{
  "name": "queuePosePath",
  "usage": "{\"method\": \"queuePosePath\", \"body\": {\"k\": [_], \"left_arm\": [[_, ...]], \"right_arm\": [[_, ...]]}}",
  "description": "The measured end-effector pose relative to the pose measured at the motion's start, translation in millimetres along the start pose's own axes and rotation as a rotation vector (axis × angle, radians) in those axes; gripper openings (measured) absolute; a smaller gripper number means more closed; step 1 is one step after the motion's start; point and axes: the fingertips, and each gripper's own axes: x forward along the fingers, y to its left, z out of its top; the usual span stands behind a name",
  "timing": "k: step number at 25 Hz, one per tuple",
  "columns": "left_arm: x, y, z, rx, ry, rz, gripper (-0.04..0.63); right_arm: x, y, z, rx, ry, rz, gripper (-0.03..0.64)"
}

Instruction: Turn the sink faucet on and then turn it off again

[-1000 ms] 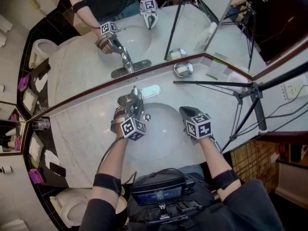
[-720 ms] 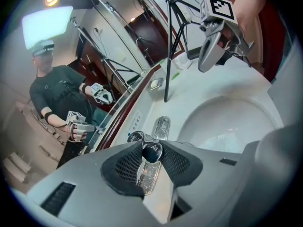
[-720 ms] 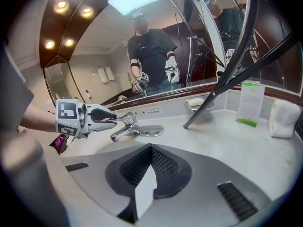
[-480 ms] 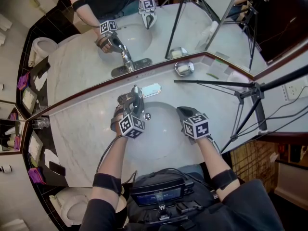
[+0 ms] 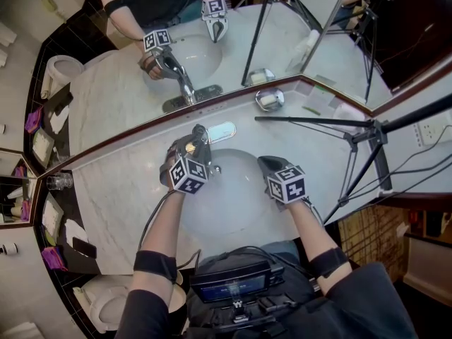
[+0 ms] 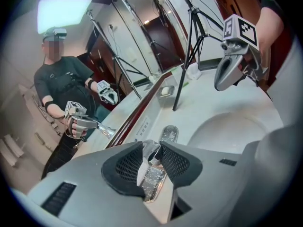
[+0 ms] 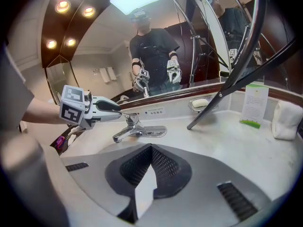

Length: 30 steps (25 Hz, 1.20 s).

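Near left, below counter level: white ceramic toilet (image 5: 106, 306). Beyond it, pale veined marble countertop (image 5: 120, 196) with dark edge trim, running left to right. Set into its centre: white oval sink basin (image 5: 240, 205).

Held above right half of basin: right gripper (image 5: 264, 163), grey with marker cube. Tongs pressed together, nothing between them.

At far left of basin: left gripper (image 5: 191, 147). Tongs clamped on slim chrome lever (image 6: 152, 149), one meshed pad on each side.

Lever attached to polished chrome sink faucet (image 7: 137, 130). Faucet mounted on oblong chrome base plate at far rim of basin, counter centre, spout reaching over the bowl.

Right of faucet, near the mirror foot: round chrome soap dish (image 5: 269, 101) with pale soap bar. Right of basin: black tripod (image 5: 357, 143), one leg planted on the marble near the dish.

Far right of counter: upright white card with green band (image 7: 254, 103), and just beside it a folded white towel (image 7: 287, 120). Far left end: clear glass tumbler (image 5: 61, 182).

Along far edge: angled mirror panels (image 5: 120, 97) in dark red trim. Reflected there: counter, faucet, both grippers and a person in dark clothing.

Also reflected: recessed ceiling spotlights (image 7: 59, 6). On right wall: white socket plate (image 5: 428, 132) with cables.
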Motion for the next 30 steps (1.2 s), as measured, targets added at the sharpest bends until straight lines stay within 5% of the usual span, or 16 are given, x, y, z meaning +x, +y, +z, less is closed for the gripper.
{"method": "queuePosePath", "body": {"k": [19, 30], "left_arm": [[-2, 1, 1, -0.039, 0.019, -0.05, 0.109], [-46, -9, -12, -0.031, -0.004, -0.032, 0.109]], "right_arm": [[2, 10, 3, 0.0, -0.009, 0.022, 0.021], [3, 22, 10, -0.025, -0.019, 0.042, 0.021]]}}
